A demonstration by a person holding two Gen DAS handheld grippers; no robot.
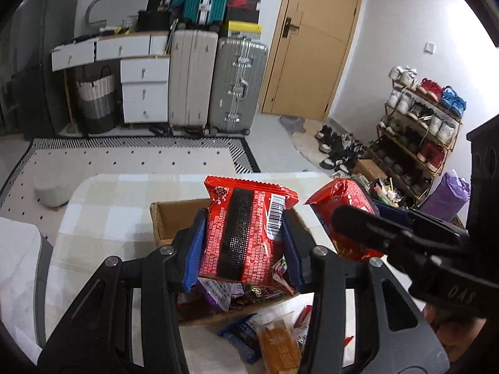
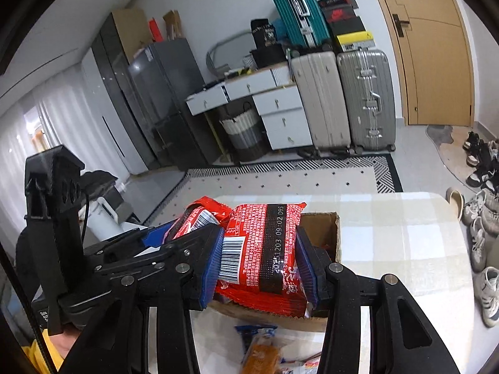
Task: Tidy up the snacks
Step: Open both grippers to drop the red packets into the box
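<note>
Packets held aloft over cardboard box (image 1: 174, 218) on checked table (image 1: 103, 205) — left gripper (image 1: 243, 243) pinching red snack packet (image 1: 246, 233), right gripper (image 2: 259, 265) pinching second red packet (image 2: 268, 249). Box already part-filled with wrappers. Loose snacks (image 1: 274, 342) lie on table near box. Advice: lower one packet at a time, lay flat on pile, spread fingers only once inside walls — avoid clash between grippers.

suitcases (image 1: 218, 81) are standing against a white wall beside a wooden door (image 1: 315, 40), a white drawer unit (image 2: 280, 118) and a patterned rug (image 1: 131, 155).
</note>
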